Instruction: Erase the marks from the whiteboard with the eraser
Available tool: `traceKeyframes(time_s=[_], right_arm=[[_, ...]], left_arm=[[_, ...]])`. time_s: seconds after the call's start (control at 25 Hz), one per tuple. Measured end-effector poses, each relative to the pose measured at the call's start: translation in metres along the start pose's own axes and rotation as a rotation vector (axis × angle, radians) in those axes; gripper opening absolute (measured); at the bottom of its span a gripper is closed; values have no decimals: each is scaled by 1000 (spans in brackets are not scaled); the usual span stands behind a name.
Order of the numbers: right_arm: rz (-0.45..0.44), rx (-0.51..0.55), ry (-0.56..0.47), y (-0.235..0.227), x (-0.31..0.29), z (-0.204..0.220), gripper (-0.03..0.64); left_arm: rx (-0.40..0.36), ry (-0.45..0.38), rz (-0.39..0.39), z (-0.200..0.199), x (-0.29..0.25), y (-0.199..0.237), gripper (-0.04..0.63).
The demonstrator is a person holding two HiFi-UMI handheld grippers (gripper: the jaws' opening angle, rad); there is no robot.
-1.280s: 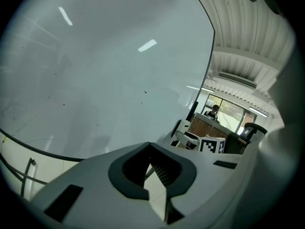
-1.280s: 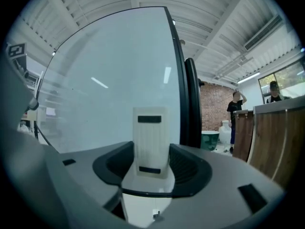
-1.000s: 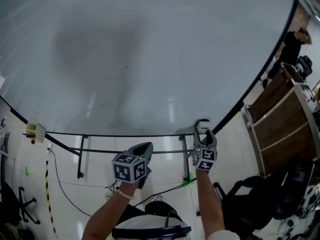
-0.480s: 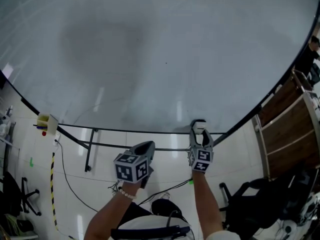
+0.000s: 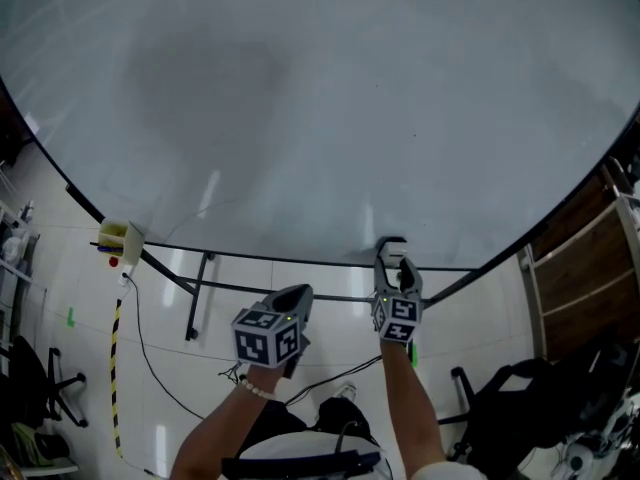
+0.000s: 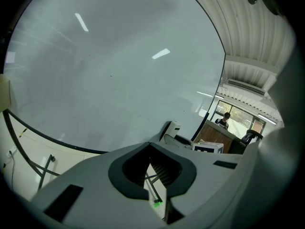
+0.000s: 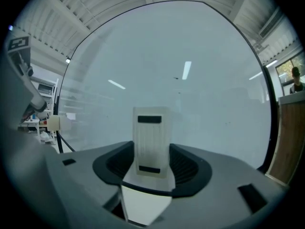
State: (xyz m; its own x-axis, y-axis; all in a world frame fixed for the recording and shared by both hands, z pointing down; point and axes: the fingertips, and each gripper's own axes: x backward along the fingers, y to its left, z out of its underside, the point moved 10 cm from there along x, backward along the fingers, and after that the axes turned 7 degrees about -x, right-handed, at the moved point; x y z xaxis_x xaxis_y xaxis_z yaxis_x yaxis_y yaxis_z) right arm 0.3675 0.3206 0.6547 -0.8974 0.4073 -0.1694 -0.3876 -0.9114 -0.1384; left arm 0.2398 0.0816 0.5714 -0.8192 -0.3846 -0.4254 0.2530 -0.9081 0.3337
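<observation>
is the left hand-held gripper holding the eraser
No, the left hand-held gripper has nothing between its jaws; the eraser is clamped in the right hand-held gripper.

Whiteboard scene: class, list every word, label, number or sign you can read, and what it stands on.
None can be read.
The whiteboard bears only grey smudges, no legible writing.
The eraser shows two dark bars, no print.
The marker cubes carry square patterns, not words.
</observation>
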Motion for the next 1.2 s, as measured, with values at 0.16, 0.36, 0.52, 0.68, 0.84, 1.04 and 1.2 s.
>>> traceKeyframes(time_s=[0.16,0.36,0.52,0.68,0.84,1.04,1.2], right_arm=[[-6,-11,-13,49,-8,-1,261],[8,-9,-22,100,-19,4,261],[25,-8,-14,140,-28,11,261],[24,-3,-12,179,-36,13,261],[-5,7,-10,216,-44,12,261],[4,-21,-38,239,-49,21,261],[-48,-4,-21,270,-56,28,261]], left_arm=[[-2,3,0,-1,27,31,-12],[-30,-3,12,-11,54,76,-12],[-47,-8,21,-16,77,110,-12],[-53,-7,27,-18,99,138,-12],[-40,-19,1,-17,115,154,-12],[-14,-47,-60,-11,136,171,-12],[8,-66,-91,-5,151,185,-12]])
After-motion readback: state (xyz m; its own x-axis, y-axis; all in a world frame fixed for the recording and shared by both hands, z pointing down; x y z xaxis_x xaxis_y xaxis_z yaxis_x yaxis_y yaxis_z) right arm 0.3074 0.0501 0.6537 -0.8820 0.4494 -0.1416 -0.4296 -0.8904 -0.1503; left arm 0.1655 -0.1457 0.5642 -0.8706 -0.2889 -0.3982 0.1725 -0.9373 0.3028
